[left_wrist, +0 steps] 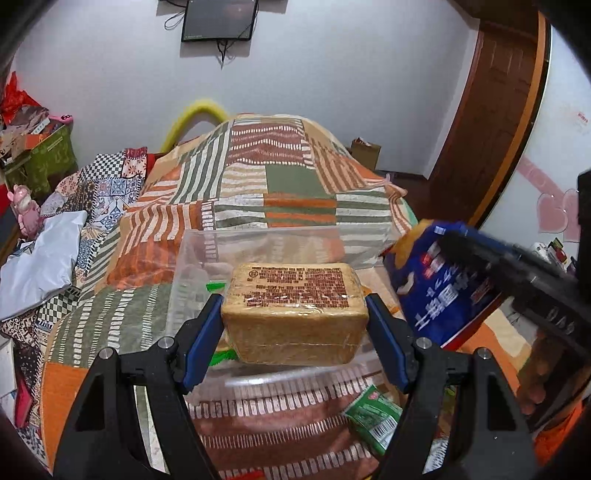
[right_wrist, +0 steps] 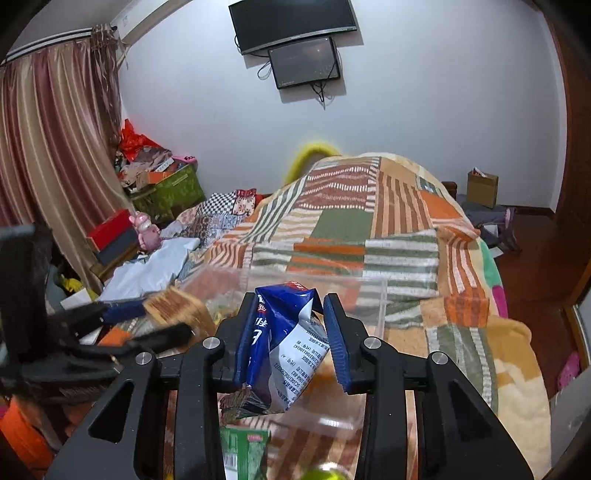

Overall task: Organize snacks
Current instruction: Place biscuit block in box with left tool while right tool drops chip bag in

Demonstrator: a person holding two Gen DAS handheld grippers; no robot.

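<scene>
Left wrist view: left gripper [left_wrist: 295, 317] clamped on wrapped bread block [left_wrist: 291, 310], held over clear plastic bin [left_wrist: 207, 251] on striped blanket [left_wrist: 280, 177]; green packet [left_wrist: 373, 417] lies below right.
Right wrist view: right gripper [right_wrist: 291, 332] pinching crumpled blue snack bag [right_wrist: 284, 343], above the bin's near rim.

Left wrist view: rides behind the left gripper [left_wrist: 295, 314], angled down along the bed [left_wrist: 288, 173] toward the far wall, close over a clear bin [left_wrist: 192, 251]. Right wrist view: same heading behind the right gripper [right_wrist: 291, 332], from the right. Shared: bin, patchwork blanket [left_wrist: 147, 229], wall monitor [left_wrist: 219, 18], each other's gripper.
</scene>
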